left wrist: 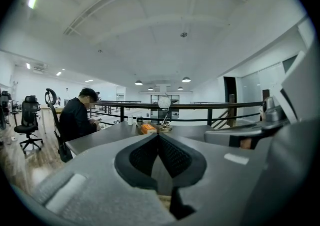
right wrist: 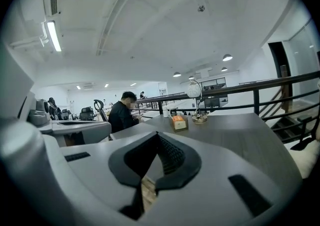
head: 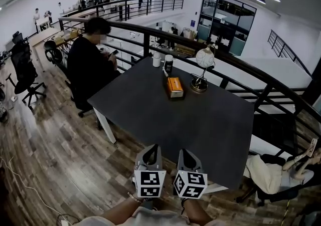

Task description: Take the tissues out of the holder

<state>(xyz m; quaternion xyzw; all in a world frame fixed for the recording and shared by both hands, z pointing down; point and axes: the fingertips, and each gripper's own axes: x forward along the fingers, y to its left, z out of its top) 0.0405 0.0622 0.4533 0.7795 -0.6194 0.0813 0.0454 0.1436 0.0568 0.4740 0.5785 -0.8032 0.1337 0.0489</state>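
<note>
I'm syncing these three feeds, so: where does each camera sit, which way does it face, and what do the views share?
Head view: on the person's head, looking steeply down onto the dark table; left gripper, right gripper and forearms at the bottom.
Left gripper view: on that gripper, nearly level along its shut jaws across the table; the right gripper shows at right.
Right gripper view: likewise, jaws shut; the left gripper shows at left.
Shared: all three show the orange tissue holder and the seated person.
</note>
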